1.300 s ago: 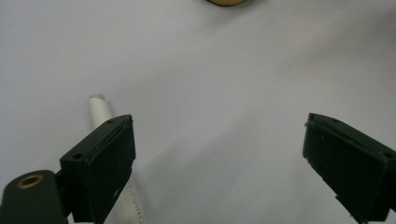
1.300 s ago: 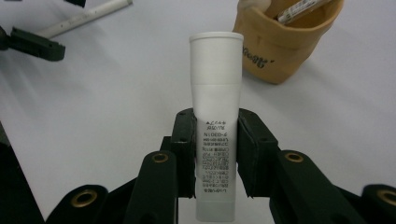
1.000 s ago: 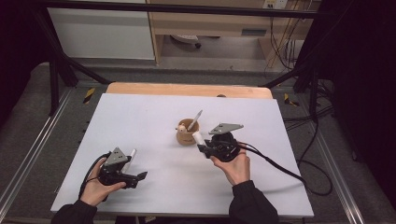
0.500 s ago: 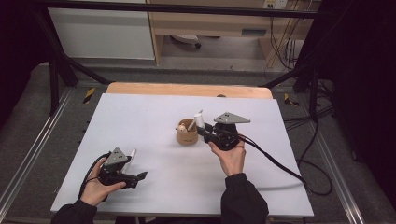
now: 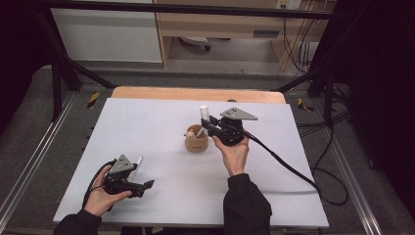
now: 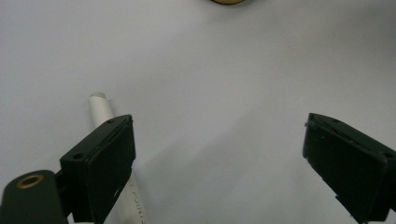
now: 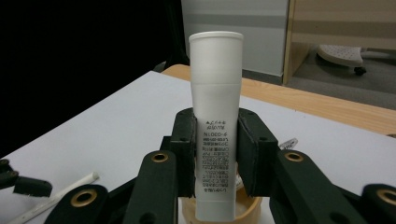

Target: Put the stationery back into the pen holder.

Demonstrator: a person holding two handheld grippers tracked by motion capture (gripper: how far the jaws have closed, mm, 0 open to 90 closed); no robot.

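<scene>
Right hand-held gripper (image 5: 209,126) found above the middle of the desk (image 5: 147,122), clamped on a white tube (image 5: 204,113). Tube held upright, cap uppermost, jaws pressed against both sides of its printed lower part as seen in the right gripper view (image 7: 215,140). Lower end of the tube positioned over the open mouth of a small wooden cup (image 5: 196,139); contact with the cup's rim or contents could not be determined. Cup (image 7: 222,212) standing on the desk just beside the right hand (image 5: 235,154), with a pale item resting inside it, too small to identify. Cable observed trailing from the right hand-held gripper across the desk toward its far right edge.

Left hand-held gripper (image 5: 147,185) resting near the front left corner of the desk, jaws wide apart and holding nothing. Left hand (image 5: 100,196) wrapped around its body. White stick (image 5: 138,161) lying flat on the desk just beside that gripper; in the left gripper view (image 6: 105,116) seen passing beside and beneath one jaw, not between the two. Bare desk surface visible between the jaws. Edge of the wooden cup (image 6: 226,2) noted at the top of the left gripper view, well apart from the left hand-held gripper.
</scene>
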